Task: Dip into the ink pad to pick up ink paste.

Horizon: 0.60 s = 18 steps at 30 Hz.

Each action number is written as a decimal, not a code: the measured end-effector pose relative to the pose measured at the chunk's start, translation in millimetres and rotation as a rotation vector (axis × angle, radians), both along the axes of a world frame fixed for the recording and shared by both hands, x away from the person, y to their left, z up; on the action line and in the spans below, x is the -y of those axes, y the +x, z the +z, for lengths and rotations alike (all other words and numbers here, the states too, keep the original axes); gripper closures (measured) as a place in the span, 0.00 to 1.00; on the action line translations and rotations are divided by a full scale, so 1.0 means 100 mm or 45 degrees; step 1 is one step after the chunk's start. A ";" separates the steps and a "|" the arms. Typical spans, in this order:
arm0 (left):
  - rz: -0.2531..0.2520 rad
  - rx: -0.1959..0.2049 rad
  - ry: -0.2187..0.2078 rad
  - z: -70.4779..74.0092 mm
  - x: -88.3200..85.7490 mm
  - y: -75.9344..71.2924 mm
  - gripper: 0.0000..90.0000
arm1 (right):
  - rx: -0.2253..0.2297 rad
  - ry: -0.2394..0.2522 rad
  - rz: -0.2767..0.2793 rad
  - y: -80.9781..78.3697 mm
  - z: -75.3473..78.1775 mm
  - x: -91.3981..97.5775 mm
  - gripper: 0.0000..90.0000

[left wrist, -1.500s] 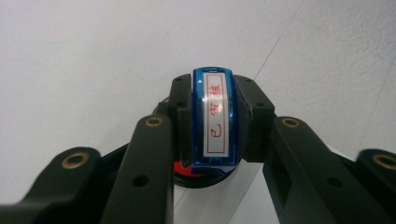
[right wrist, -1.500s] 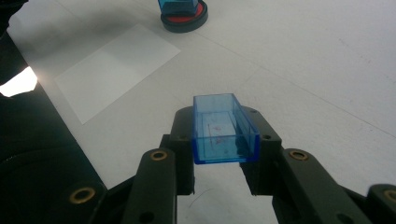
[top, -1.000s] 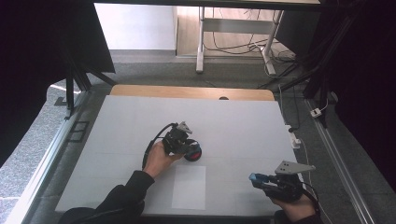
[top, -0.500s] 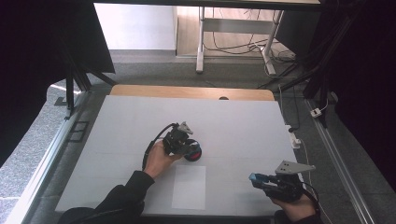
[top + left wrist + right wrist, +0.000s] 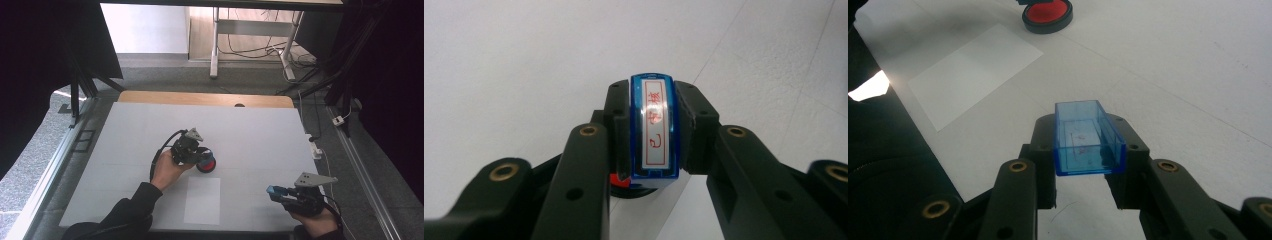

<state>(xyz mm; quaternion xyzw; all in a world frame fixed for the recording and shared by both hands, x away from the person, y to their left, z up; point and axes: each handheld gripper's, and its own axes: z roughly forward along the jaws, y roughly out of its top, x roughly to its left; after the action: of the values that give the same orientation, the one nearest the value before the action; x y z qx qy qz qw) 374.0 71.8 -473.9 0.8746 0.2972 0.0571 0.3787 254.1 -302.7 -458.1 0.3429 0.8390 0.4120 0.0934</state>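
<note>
Both jaws of the left gripper (image 5: pixel 651 150) are closed against the long sides of a blue stamp (image 5: pixel 654 127), which we see clamped upright between the black pads in the left gripper view; its top label carries red characters inside a red border. Directly beneath the stamp, a red ink pad (image 5: pixel 624 182) in a round black case shows at the foot of the jaws, and we judge the stamp's lower end to be at or just above the ink surface, though contact is hidden by the jaws. In the high view the left gripper (image 5: pixel 192 150) sits near the middle of the white table (image 5: pixel 260 130), with the ink pad (image 5: pixel 206 163) touching its tip on the right. Both jaws of the right gripper (image 5: pixel 1083 165) are likewise closed, here on a clear blue cap (image 5: pixel 1087 145): an open rectangular shell held by its two long walls, hollow side facing up and away from the camera, faint red marks visible on its inner floor. In the high view the right gripper (image 5: pixel 280 192) rests near the table's front right corner, well apart from the left gripper, with the cap (image 5: pixel 272 190) projecting to the left. A white sheet of paper (image 5: pixel 202 200) lies flat on the table between the two grippers, just in front of the ink pad; the right gripper view shows the same paper (image 5: pixel 975 70) with the ink pad (image 5: pixel 1048 15) beyond its far corner. A dark sleeve (image 5: pixel 125 215) covers the left forearm.
</note>
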 end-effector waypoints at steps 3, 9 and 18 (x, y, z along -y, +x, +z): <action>-0.013 -0.002 -0.023 0.02 -0.03 -0.02 0.78 | -0.002 -0.006 0.002 0.00 0.00 0.00 0.76; -0.019 0.003 -0.034 0.06 -0.06 -0.06 0.78 | 0.005 -0.014 0.010 -0.01 0.00 -0.01 0.76; -0.039 -0.005 -0.075 0.11 -0.10 -0.12 0.78 | 0.011 -0.011 0.009 -0.02 0.01 0.00 0.76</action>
<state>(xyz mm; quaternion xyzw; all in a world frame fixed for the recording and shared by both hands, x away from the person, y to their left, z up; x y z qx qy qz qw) 362.2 81.9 -462.7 0.8676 0.2862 0.0407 0.4047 252.6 -302.5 -457.4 0.3376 0.8416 0.4103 0.0970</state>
